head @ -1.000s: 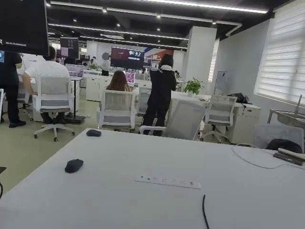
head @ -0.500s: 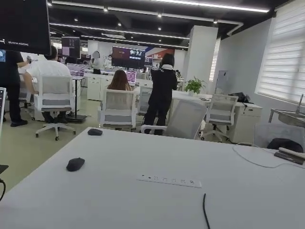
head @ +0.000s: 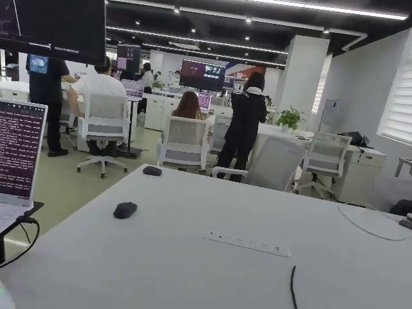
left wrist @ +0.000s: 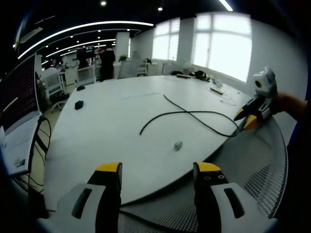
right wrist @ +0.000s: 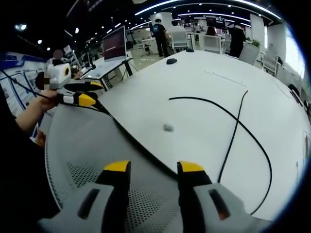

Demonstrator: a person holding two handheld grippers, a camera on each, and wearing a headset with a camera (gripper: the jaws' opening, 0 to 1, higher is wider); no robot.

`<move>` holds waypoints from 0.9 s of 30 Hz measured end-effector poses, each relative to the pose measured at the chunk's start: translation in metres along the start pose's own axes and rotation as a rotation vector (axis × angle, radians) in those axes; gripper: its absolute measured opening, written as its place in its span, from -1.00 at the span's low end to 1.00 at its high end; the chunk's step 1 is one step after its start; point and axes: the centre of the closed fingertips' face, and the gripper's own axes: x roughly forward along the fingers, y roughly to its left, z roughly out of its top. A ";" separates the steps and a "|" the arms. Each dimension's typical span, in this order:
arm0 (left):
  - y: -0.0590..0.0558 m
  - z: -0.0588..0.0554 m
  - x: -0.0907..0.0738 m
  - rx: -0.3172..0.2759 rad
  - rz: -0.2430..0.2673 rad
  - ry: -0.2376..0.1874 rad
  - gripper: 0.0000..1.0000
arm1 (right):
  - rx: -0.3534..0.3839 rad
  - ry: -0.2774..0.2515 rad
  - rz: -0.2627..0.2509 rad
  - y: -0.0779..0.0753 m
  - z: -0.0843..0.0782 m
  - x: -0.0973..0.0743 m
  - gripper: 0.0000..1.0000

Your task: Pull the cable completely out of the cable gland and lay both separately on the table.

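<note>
So the cable point(left wrist: 194, 114) is a thin black one, flopped in a loose crossed loop on the white table point(left wrist: 112, 121). I'd guess it's light and totally limp, so it'll drag and whip rather than hold any shape. Best bet is pinching it close to one end, not mid-loop.

The cable gland point(left wrist: 178, 144) looks like that little pale lump at 12 o'clock from the left gripper point(left wrist: 158, 170), a bit nearer than the cable and not touching it as far as I can tell. It's tiny and probably hard plastic, so it'll likely skitter or roll if nudged. Clamp it square across the body.

Both grippers sit off the near table edge over a mesh chair back. The left one's jaws are spread with nothing between them, and the right gripper point(right wrist: 154, 167) is the same: parted and empty. In the left gripper view the right one is out at 3 o'clock.

Versus a second ago, the head view has just swung. A laptop point(head: 19, 154) now shows at 9 o'clock, while the mouse point(head: 125, 210), the power strip point(head: 248, 244) and the cable end at 6 o'clock look unmoved on the table, so that's the camera, not the stuff.
</note>
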 end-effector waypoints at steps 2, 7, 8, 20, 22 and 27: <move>0.000 0.000 0.000 0.007 0.000 0.009 0.19 | -0.001 0.001 0.002 0.000 0.000 0.000 -0.22; -0.003 -0.003 0.005 0.013 -0.012 0.025 0.18 | 0.007 -0.020 -0.010 -0.005 0.002 -0.005 -0.24; -0.004 -0.004 0.006 0.015 -0.014 0.029 0.18 | 0.011 -0.027 -0.013 -0.006 0.003 -0.006 -0.25; -0.008 -0.006 0.017 0.041 -0.047 0.066 0.16 | 0.047 -0.080 -0.028 -0.007 0.007 -0.008 -0.29; -0.009 -0.005 0.018 0.048 -0.052 0.066 0.16 | 0.051 -0.087 -0.034 -0.008 0.008 -0.009 -0.30; -0.009 -0.006 0.019 0.052 -0.058 0.072 0.14 | 0.049 -0.086 -0.033 -0.007 0.008 -0.010 -0.30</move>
